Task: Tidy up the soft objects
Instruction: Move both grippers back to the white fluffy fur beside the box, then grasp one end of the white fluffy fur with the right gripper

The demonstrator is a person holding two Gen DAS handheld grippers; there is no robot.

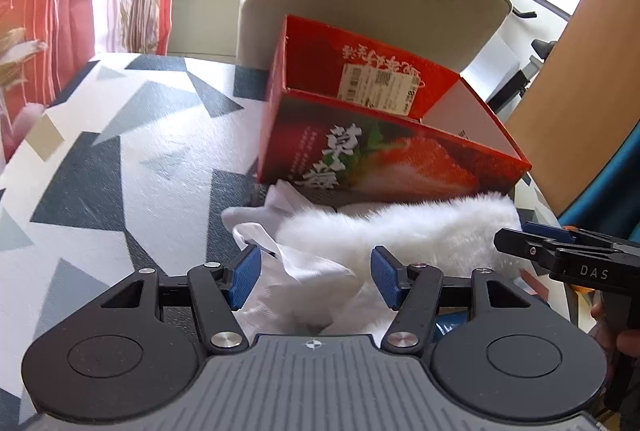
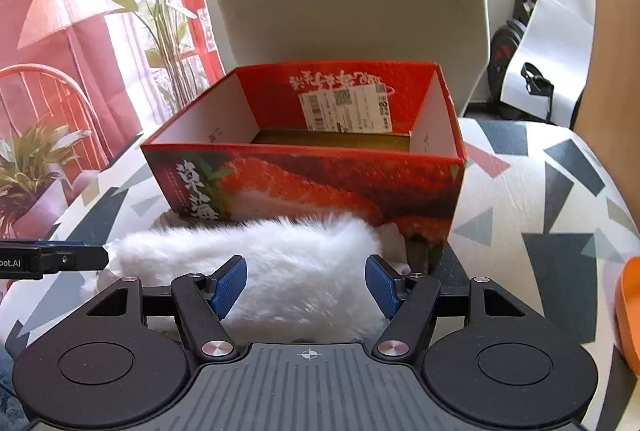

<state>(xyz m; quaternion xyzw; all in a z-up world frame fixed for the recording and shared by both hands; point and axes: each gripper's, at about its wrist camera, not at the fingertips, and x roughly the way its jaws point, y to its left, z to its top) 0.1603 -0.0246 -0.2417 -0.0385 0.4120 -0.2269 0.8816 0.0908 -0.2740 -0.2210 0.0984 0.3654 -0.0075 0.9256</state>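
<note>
1. Tabletop under a white cloth (image 2: 540, 199) printed with grey, navy and tan triangles; beige chair (image 2: 352, 3) at the far side; red curtains and leafy plants far left.
2. Red cardboard box (image 2: 312, 183) stands open on the cloth; strawberry picture and white Chinese characters on its near wall; barcode sticker (image 2: 346, 111) inside the far wall, print too small to read.
3. White fluffy item (image 2: 288, 263) lies touching the box's near wall; crumpled white cloth piece (image 1: 304, 271) just left of it.
4. Left gripper (image 1: 316, 275) jaws apart, over the crumpled piece, clamping nothing.
5. Right gripper (image 2: 306, 287) jaws apart, astride the fluffy item, pads (image 2: 228, 287) not pressing; "DAS" readable on its side in the left view.
</note>
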